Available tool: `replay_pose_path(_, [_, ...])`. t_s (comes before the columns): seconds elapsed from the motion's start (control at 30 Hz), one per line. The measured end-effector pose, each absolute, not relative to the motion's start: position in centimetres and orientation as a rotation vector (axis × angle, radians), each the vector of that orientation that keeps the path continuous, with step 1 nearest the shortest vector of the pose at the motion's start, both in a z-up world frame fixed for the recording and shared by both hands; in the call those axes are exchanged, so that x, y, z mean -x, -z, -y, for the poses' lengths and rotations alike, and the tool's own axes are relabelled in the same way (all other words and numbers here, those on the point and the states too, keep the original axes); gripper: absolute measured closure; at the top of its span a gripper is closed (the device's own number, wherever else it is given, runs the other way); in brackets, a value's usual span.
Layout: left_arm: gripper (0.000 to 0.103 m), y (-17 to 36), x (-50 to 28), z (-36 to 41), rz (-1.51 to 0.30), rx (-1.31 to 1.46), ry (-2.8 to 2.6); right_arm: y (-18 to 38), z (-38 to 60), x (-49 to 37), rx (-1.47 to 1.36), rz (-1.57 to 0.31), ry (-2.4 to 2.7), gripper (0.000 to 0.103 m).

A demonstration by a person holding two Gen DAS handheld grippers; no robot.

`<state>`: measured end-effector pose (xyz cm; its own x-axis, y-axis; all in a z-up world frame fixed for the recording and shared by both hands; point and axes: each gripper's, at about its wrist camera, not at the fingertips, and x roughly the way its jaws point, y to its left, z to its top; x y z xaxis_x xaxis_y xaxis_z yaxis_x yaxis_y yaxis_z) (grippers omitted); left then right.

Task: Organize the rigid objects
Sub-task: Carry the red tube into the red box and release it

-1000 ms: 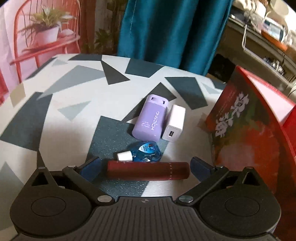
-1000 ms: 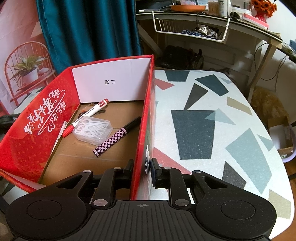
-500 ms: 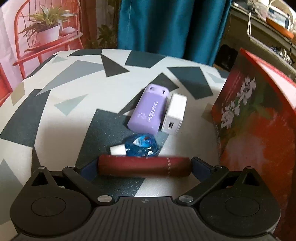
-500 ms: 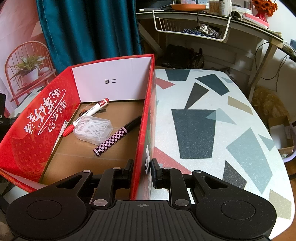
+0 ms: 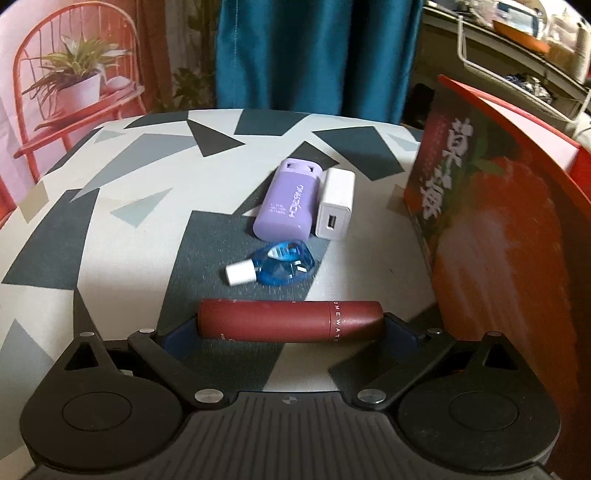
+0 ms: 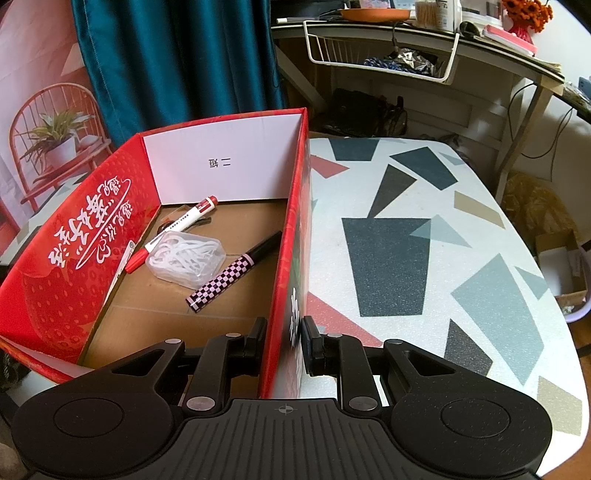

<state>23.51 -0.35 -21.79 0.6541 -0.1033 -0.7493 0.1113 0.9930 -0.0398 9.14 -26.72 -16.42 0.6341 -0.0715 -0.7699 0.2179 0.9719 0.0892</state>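
Lifted off the table since a second ago, one matte maroon tube [image 5: 290,320] spans the left gripper [image 5: 290,328] lengthwise, near the box [image 5: 509,229]. Right gripper [image 6: 283,341] pinches one box wall.

I work over a white tabletop [image 6: 424,206] patterned with grey, dark and red shapes. Behind it hangs a teal curtain [image 5: 317,55], beside a backdrop [image 5: 74,74] picturing a red chair with a potted plant. To my right stands a cluttered desk [image 6: 480,55] with a white wire basket [image 6: 380,55] slung underneath, orange flowers [image 6: 526,11] on top, daylight falling across it.
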Motion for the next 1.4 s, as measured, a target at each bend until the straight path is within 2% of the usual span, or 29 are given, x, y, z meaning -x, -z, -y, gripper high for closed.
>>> replay_pose_path(0.27, [0.002, 20.8, -22.7, -1.8, -0.788, 0.006, 0.167, 16.4, 26.7, -9.1, -0.182, -0.869, 0.168, 0.084])
replay_pose_path(0.47, [0.002, 17.8, -23.6, -2.3, -0.7, -0.002, 0.193, 16.3, 26.8, -9.1, -0.176, -0.869, 0.171, 0.084])
replay_pose_path(0.97, [0.002, 9.6, -23.7, 2.9, -0.5, -0.01, 0.414, 15.9, 26.1, -9.1, -0.121, -0.865, 0.193, 0.09])
replay_pose_path(1.4, [0.002, 10.7, -25.0, 8.8, -0.504, -0.11, 0.544, 15.9, 26.1, -9.1, -0.121, -0.864, 0.194, 0.09])
